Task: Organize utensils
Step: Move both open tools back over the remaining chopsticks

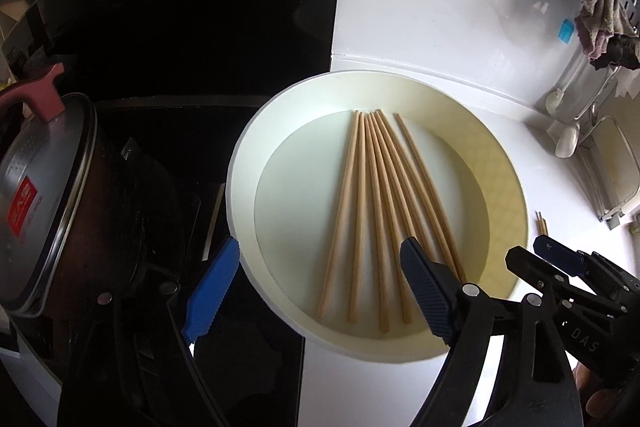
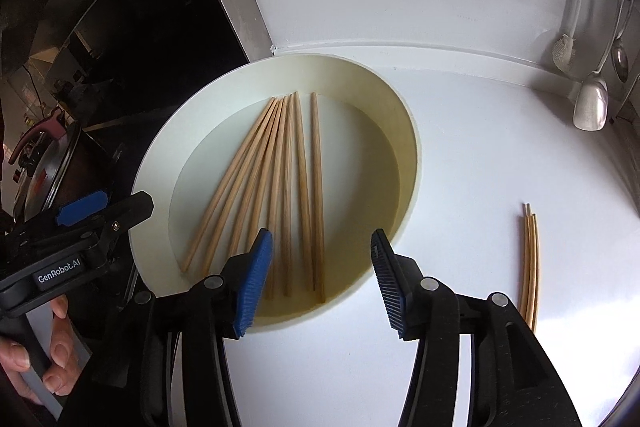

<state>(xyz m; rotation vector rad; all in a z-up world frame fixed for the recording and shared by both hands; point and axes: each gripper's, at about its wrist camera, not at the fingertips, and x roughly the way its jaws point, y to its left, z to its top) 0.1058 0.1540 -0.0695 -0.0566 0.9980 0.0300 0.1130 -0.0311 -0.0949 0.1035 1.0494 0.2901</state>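
Both the left gripper point(image 1: 316, 277) and right gripper point(image 2: 320, 279) hang apart and empty over the plate point(image 2: 160, 155); its chopsticks point(image 2: 280, 187) look sorted; likely next, the pair on the worktop point(image 2: 531, 267).

Pale matt wood in the chopsticks point(image 1: 380, 211); smooth, faintly glossy cream plastic in the round tray point(image 1: 508, 187). Glossy white on the counter point(image 2: 460, 155), ribbed blue rubbery pads on black matt plastic tongs point(image 2: 320, 279). Brushed metal on the pot lid point(image 1: 36, 195), nubby cloth on the rags point(image 1: 600, 19).
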